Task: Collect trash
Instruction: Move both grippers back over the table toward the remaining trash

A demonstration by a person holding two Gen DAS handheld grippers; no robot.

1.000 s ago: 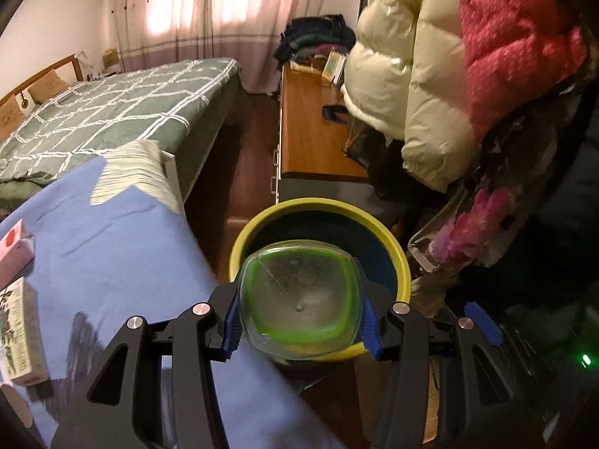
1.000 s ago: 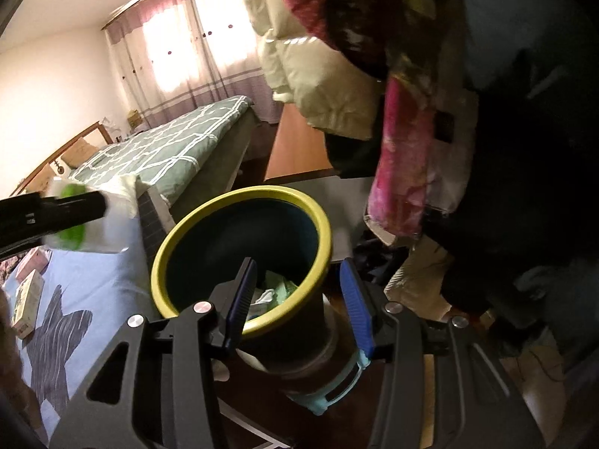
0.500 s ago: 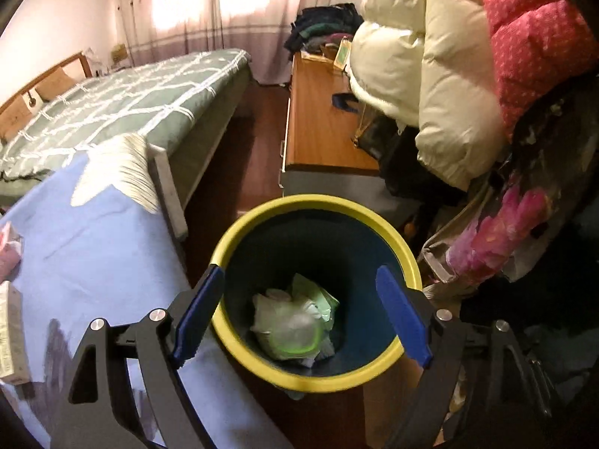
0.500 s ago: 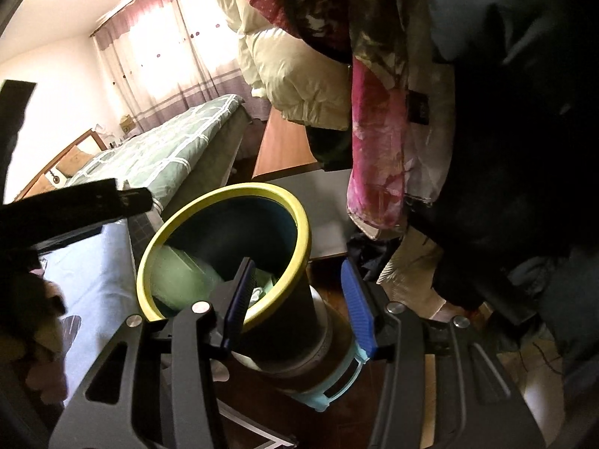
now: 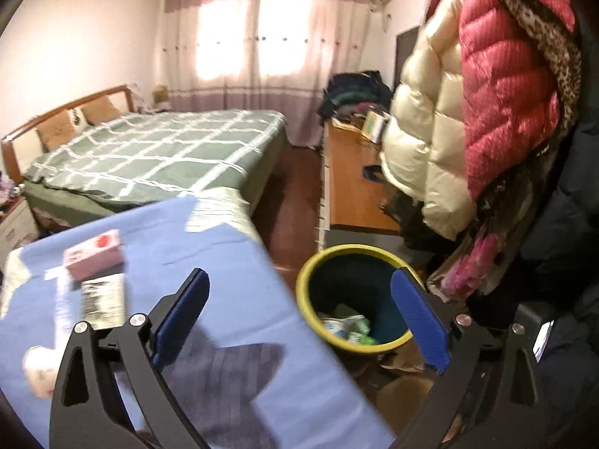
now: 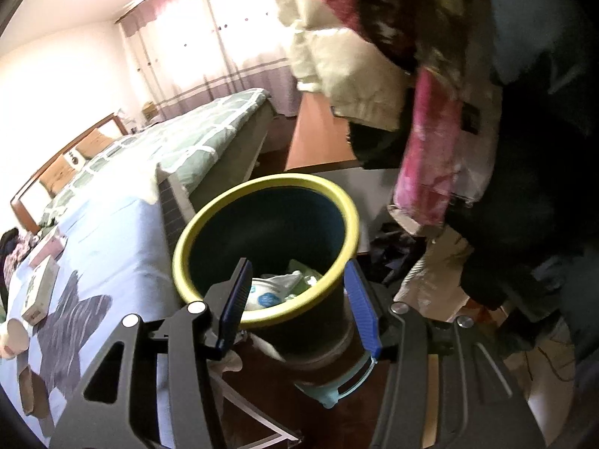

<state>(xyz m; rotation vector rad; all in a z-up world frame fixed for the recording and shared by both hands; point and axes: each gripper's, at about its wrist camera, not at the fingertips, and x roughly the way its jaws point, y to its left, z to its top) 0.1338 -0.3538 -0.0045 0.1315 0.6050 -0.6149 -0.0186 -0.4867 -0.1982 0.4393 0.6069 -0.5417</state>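
Observation:
A dark bin with a yellow rim [image 5: 359,250] stands on the floor beside the blue-clothed table [image 5: 262,299]. Crumpled white and green trash [image 5: 348,327] lies at its bottom. My left gripper [image 5: 299,277] hangs above the table edge and the bin, its jaws opening wide with nothing between them. My right gripper [image 6: 297,263] hovers at the bin's near rim [image 6: 299,307], jaws opening a little. Its fingers flank the rim and no pad visibly presses on it. On the table lie a pink box [image 5: 93,258], a printed box [image 5: 103,299] and a white paper cup [image 5: 37,370].
Puffy coats [image 5: 486,112] hang close on the right, over the bin. A low wooden cabinet [image 5: 352,187] and a green checked bed [image 5: 149,157] lie beyond. Cardboard [image 5: 400,393] sits on the floor by the bin.
The left gripper let go of a clear green-tinted cup, which dropped into the bin. Its jaws opened wide and it drew back, up and left over the table. The right gripper opened slightly.

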